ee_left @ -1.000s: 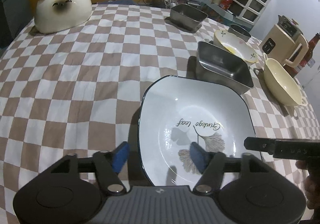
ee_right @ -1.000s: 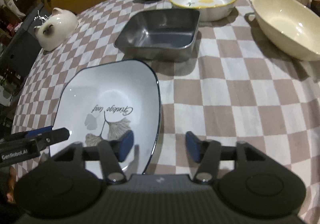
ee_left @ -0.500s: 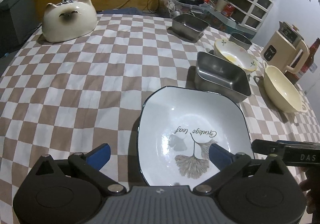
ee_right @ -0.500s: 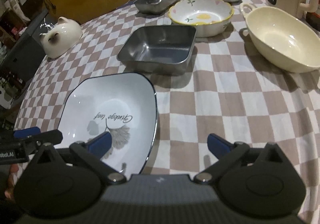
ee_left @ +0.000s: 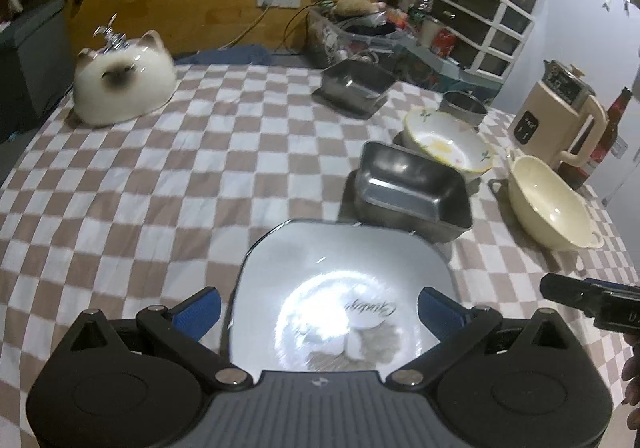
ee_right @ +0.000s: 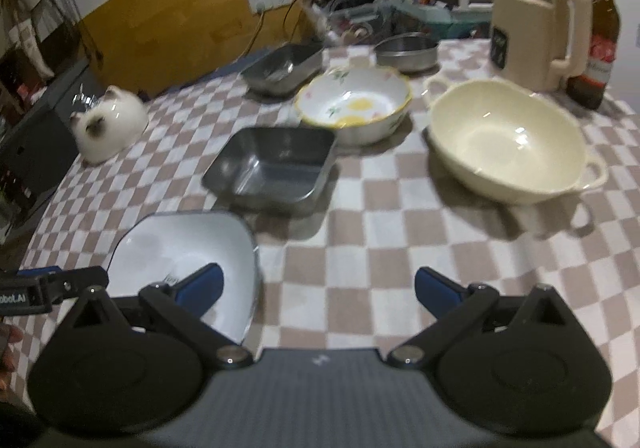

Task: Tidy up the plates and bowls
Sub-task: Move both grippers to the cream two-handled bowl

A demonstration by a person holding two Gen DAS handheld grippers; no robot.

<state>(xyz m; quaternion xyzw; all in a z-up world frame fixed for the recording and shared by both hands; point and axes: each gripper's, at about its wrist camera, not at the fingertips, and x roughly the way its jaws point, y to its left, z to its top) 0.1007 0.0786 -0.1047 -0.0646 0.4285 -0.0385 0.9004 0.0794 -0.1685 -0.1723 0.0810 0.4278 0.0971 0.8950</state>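
Observation:
A white square plate (ee_left: 340, 280) with a dark rim and a leaf print lies on the checked tablecloth (ee_left: 168, 184); it also shows in the right wrist view (ee_right: 180, 244). My left gripper (ee_left: 318, 310) is open wide and empty, above the plate's near edge. My right gripper (ee_right: 318, 288) is open wide and empty, to the right of the plate. Behind the plate stand a square steel tray (ee_left: 412, 188) (ee_right: 276, 168), a flowered bowl (ee_left: 444, 142) (ee_right: 356, 102) and a cream two-handled bowl (ee_left: 548, 200) (ee_right: 508, 140).
A second steel tray (ee_left: 356, 86) (ee_right: 284, 66) and a round steel tin (ee_left: 464, 106) (ee_right: 406, 50) stand at the back. A cat-shaped ceramic piece (ee_left: 124, 80) sits far left. A cream kettle (ee_right: 536, 32) and a brown bottle (ee_right: 600, 28) stand far right.
Both grippers have opened from a narrow gap around the plate's edges to wide open and have drawn back and up. The plate stays on the cloth.

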